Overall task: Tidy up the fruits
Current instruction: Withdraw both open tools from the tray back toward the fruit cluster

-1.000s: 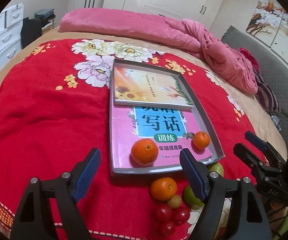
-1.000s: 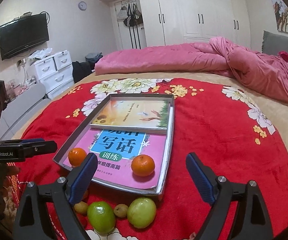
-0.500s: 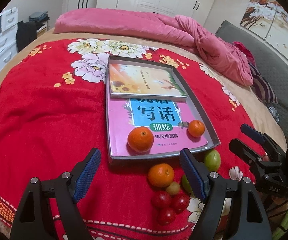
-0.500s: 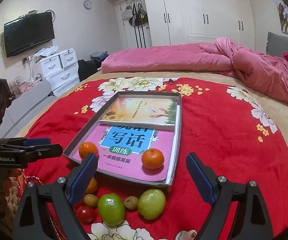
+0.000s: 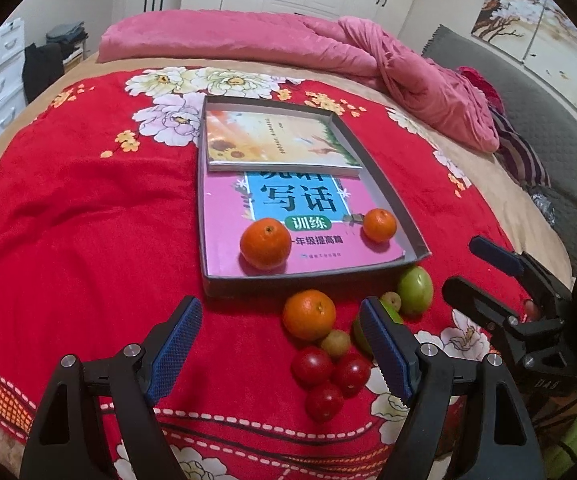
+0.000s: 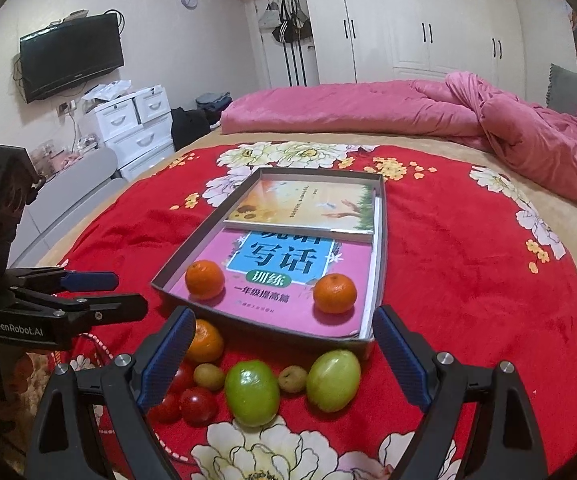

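A grey tray (image 5: 388, 190) (image 6: 382, 216) lies on the red flowered blanket with two books and two oranges (image 5: 265, 243) (image 5: 379, 225) in it. In front of the tray lie a third orange (image 5: 308, 314) (image 6: 207, 340), two green fruits (image 6: 251, 392) (image 6: 333, 380), small brownish fruits (image 6: 208, 376) and three red tomatoes (image 5: 312, 365). My left gripper (image 5: 284, 350) hangs open over the blanket just left of this pile, nothing between its fingers. My right gripper (image 6: 284, 360) is open above the green fruits, empty.
A rumpled pink quilt (image 6: 408, 108) lies along the far side of the bed. White drawers (image 6: 132, 128) and a wall television (image 6: 70, 56) stand to the left. A grey headboard (image 5: 528, 120) runs along the right side. Each gripper shows at the edge of the other's view.
Both grippers have drawn back toward the near edge of the bed, so more of the loose fruit in front of the tray is in view. Jaws kept the same width.
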Tool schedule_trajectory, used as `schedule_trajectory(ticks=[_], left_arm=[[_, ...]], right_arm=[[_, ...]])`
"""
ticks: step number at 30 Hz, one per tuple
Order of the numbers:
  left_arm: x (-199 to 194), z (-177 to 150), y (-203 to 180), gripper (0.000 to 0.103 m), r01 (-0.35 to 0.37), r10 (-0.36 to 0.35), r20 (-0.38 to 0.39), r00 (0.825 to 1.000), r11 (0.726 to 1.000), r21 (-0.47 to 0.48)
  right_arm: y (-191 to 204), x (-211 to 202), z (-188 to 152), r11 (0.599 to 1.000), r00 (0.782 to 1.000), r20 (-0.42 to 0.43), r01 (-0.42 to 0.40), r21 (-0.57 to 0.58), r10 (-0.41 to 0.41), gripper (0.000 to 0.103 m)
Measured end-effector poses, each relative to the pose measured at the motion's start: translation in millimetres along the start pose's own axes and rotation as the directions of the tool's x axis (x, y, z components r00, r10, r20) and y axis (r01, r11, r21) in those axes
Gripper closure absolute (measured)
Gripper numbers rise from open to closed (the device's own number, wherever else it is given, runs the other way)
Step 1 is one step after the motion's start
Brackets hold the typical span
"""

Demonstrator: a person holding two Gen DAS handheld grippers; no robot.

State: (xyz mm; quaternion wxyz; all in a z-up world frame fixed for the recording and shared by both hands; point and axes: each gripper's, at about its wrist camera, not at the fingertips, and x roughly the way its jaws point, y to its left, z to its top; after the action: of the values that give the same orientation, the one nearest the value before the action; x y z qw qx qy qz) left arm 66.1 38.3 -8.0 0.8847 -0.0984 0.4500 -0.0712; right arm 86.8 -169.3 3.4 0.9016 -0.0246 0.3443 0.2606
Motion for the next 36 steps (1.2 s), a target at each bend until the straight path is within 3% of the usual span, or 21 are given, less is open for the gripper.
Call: schedule_trajectory(ticks=[8, 22, 36], left_arm=[[-2.6, -6.5, -2.7, 0.021, -0.007, 0.007, -0.012, 1.0, 1.0, 0.014], [4.6, -29.4, -8.8, 0.021, -0.002, 0.006, -0.104, 0.995, 0.999, 0.041], [20.4, -50.4, -24.8, 0.021, 0.018, 0.004, -0.213, 0.977, 0.994, 0.104]], right_arm=[[4.0, -2.2, -7.7, 1.0, 1.0, -0.027, -0.004, -0.001, 0.004, 0.013], [8.4, 2.3, -19.8, 1.0, 0.995, -0.098, -0.007, -0.007, 0.006, 0.013], [3.3, 11.3, -28.3, 0.999, 0.984, -0.175, -0.012, 0.034, 0.018, 0.013]])
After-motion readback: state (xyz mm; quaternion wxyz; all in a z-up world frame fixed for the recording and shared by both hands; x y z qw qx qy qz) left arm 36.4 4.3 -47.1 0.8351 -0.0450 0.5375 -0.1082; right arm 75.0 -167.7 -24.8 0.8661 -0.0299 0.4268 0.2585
